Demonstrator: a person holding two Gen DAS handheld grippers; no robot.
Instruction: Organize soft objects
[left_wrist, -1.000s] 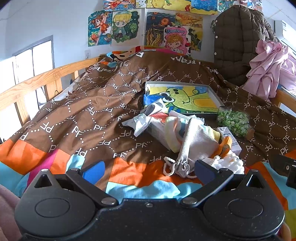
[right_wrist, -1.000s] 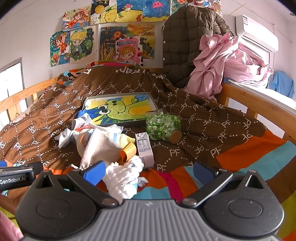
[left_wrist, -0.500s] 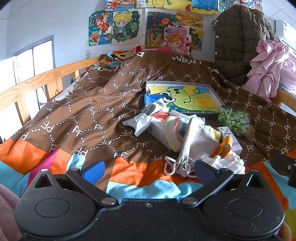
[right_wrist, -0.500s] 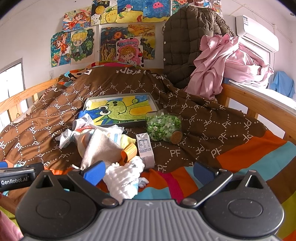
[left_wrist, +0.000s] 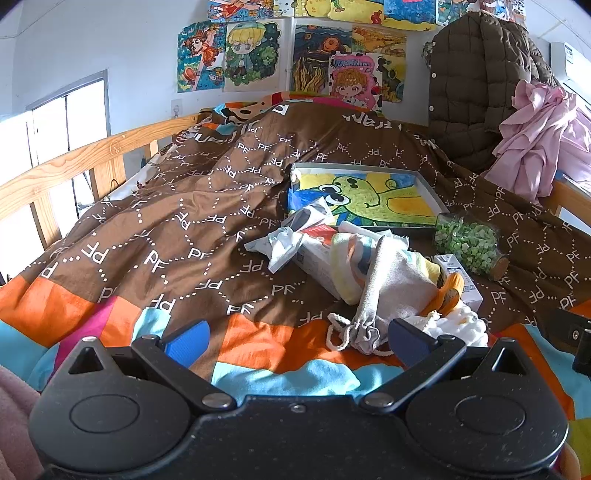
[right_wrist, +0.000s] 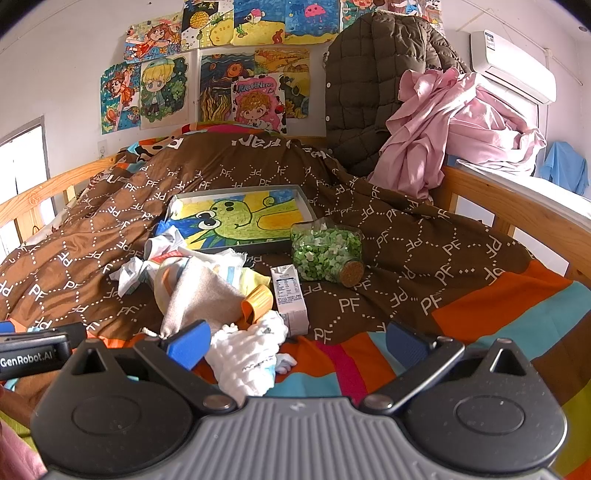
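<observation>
Soft objects are lying heaped on the bed's brown quilt (left_wrist: 192, 221), just in front of a frog-picture tray (right_wrist: 236, 221): a grey drawstring pouch (left_wrist: 384, 291) is draping over striped cloth (left_wrist: 347, 266), and a white fluffy cloth (right_wrist: 251, 350) is sitting nearest my right gripper (right_wrist: 295, 343). I am holding both grippers low over the quilt's striped edge, the left gripper (left_wrist: 295, 341) spread wide with the pouch's cord end just off its right finger, the right gripper likewise released and gripping nothing. To start well, I am judging the white cloth the easiest first pick: I should be closing on its bunched middle, lifting straight up so it is not dragging the milk carton (right_wrist: 290, 295) or orange strap (right_wrist: 256, 301) beside it. The jar of green pieces (right_wrist: 327, 253), lying on its side, could roll if nudged.
</observation>
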